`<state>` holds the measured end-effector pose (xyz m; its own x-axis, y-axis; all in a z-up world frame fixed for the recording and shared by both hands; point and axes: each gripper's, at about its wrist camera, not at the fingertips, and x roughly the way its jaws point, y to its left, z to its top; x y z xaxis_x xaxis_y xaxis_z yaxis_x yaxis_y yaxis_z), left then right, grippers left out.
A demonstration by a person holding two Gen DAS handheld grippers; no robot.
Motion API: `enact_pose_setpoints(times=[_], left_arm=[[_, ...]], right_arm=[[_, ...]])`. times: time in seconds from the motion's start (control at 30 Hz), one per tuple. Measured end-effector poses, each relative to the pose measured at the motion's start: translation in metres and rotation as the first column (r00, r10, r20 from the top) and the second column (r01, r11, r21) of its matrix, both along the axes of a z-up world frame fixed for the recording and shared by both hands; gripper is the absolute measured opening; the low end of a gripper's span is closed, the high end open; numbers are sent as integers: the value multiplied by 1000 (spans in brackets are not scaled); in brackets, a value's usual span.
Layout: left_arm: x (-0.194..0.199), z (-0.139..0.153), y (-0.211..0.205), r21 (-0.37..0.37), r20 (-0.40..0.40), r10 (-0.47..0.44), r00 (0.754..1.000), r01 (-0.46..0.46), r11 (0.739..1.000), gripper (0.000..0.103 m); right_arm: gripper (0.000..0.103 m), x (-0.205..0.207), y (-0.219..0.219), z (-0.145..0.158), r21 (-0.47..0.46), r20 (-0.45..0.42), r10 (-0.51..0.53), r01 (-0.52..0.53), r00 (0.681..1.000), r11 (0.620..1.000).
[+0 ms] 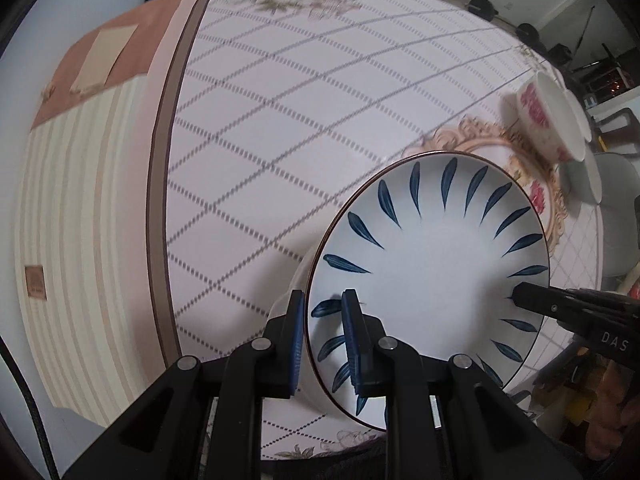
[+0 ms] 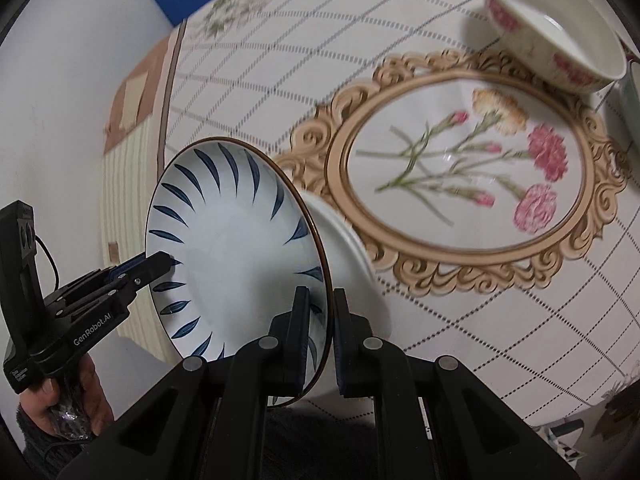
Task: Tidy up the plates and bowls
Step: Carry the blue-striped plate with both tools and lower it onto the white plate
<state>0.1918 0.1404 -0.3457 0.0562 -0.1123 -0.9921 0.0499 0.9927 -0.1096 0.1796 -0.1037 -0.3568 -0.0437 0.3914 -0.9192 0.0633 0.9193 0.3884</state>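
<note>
A white plate with blue leaf marks (image 1: 432,272) is held above the table, tilted. My left gripper (image 1: 326,308) is shut on its near-left rim. My right gripper (image 2: 320,300) is shut on the opposite rim of the same plate (image 2: 232,248). Each gripper shows in the other's view: the right one (image 1: 520,294) at the plate's right edge, the left one (image 2: 160,260) at its left edge. A white bowl with pink flowers (image 2: 556,28) stands at the far right of the table; it also shows in the left wrist view (image 1: 548,120).
The tablecloth has a grid pattern and a printed gold oval frame with carnations (image 2: 468,168) beyond the plate. A second white dish (image 1: 584,178) stands near the flowered bowl. The table's left edge (image 1: 160,200) drops to a striped cloth. Chairs and clutter lie beyond the right edge.
</note>
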Motion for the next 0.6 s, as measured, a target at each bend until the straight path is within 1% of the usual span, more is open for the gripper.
enact_pose_setpoints(times=[0.27, 0.47, 0.6], left_arm=[[-11, -19, 5, 15, -44, 19, 999, -19, 1000, 16], [-17, -30, 3, 23, -71, 13, 997, -12, 1000, 16], [-18, -33, 0, 23, -75, 9, 997, -7, 1000, 16]], right_arm=[[12, -11, 13, -18, -20, -25, 43, -43, 999, 999], [12, -14, 16, -26, -37, -50, 52, -54, 997, 998], [12, -18, 14, -32, -39, -66, 49, -52, 997, 998]])
